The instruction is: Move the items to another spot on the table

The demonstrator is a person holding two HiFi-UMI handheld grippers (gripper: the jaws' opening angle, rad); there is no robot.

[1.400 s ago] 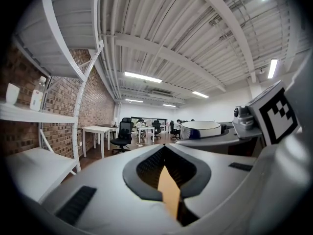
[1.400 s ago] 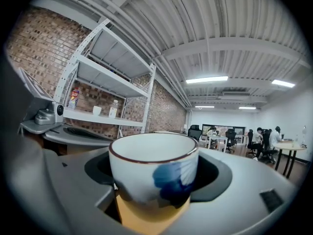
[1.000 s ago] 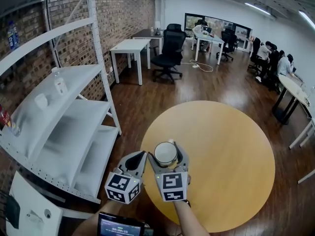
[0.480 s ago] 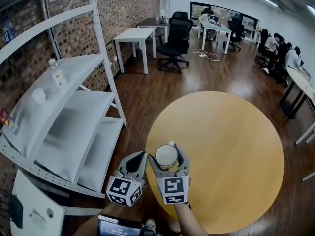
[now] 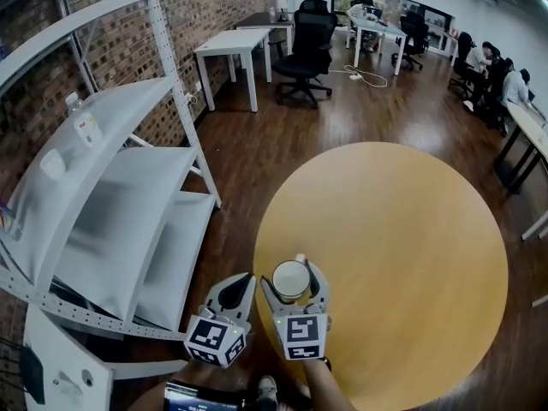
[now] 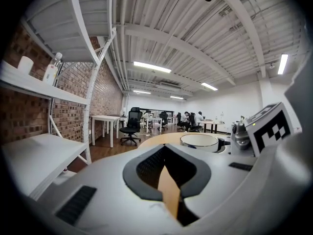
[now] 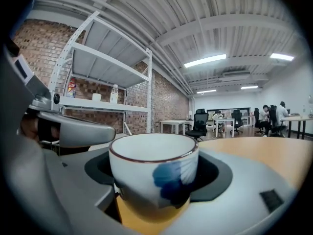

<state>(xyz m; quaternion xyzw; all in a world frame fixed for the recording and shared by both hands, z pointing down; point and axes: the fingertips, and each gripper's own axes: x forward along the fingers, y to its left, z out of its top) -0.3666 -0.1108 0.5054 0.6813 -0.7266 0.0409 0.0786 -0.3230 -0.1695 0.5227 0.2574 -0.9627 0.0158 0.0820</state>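
- Plainly, the right gripper (image 5: 292, 282) has its jaws closed round the white cup (image 7: 154, 173), one jaw on each side of its wall; the cup stands upright, mouth up, blue mark facing the camera.
- In the head view the cup is at the round table (image 5: 402, 229)'s 7 o'clock edge. I cannot tell whether it rests on the wood or hangs just above it.
- Bare tabletop runs from the cup's 12 o'clock round to its 4 o'clock, so any new spot likely lies that way.
- The left gripper (image 5: 237, 287) is just beside the cup at 9 o'clock, jaws together and holding nothing, so the right is the working one.
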